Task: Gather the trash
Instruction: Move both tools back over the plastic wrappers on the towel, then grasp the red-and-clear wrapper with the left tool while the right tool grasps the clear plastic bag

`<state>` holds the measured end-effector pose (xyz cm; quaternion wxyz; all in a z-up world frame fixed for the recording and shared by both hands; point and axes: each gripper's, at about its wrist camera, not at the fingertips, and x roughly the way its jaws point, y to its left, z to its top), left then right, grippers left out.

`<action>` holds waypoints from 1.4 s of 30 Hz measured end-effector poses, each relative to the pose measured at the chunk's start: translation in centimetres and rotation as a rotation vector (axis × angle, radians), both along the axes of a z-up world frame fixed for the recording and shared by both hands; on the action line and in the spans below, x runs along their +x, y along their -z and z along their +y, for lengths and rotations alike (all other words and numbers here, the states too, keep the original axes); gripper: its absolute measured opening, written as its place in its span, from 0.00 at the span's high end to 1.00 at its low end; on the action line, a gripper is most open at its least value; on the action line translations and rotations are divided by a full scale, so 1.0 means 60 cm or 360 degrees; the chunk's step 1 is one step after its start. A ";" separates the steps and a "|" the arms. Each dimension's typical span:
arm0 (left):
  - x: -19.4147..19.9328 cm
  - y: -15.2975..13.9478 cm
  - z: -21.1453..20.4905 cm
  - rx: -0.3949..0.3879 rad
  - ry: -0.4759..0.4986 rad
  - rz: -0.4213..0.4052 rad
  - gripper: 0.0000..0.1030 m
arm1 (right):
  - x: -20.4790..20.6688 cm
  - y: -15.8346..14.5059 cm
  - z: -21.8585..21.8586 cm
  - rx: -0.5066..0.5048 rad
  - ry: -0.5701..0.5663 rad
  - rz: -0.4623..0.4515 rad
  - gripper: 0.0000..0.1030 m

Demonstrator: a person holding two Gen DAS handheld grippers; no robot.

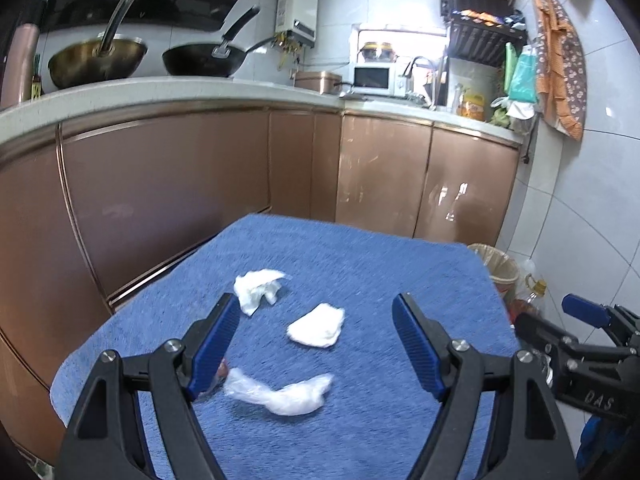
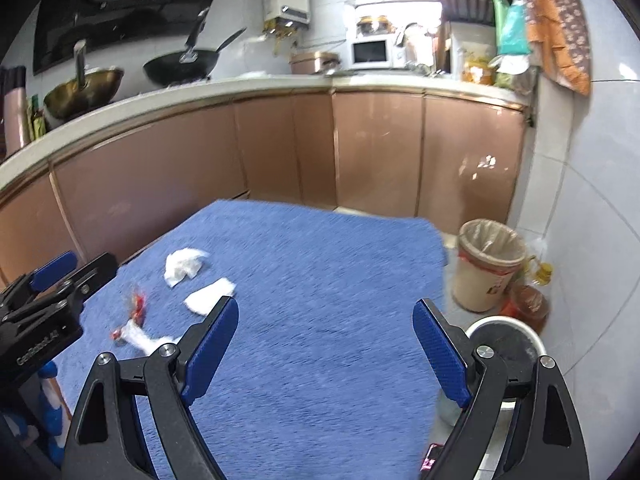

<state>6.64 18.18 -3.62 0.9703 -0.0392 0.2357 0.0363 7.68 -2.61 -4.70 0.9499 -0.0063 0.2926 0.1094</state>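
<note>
Three bits of trash lie on the blue towel-covered table (image 1: 360, 256): a crumpled white tissue (image 1: 258, 290), a flat white tissue (image 1: 318, 326) and a clear plastic wrapper (image 1: 280, 394) with a red end. My left gripper (image 1: 316, 302) hovers open just above them, the flat tissue between its fingers' line and nothing gripped. My right gripper (image 2: 325, 304) is open and empty over bare towel (image 2: 320, 264), to the right of the crumpled tissue (image 2: 182, 266), flat tissue (image 2: 210, 294) and wrapper (image 2: 138, 334). Each gripper appears at the edge of the other's view, the right gripper (image 1: 548, 314) and the left gripper (image 2: 80, 266).
A lined trash bin (image 2: 488, 264) stands on the floor past the table's right corner, with an oil bottle (image 2: 528, 300) and a round white object (image 2: 504, 340) beside it. Brown cabinets (image 1: 180, 184) and a counter with woks run behind the table. A tiled wall is at right.
</note>
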 end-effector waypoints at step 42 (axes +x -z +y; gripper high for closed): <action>0.144 0.229 0.260 -0.0623 0.0283 0.0655 0.82 | 0.089 0.204 0.299 -0.0017 -0.0942 0.0544 0.73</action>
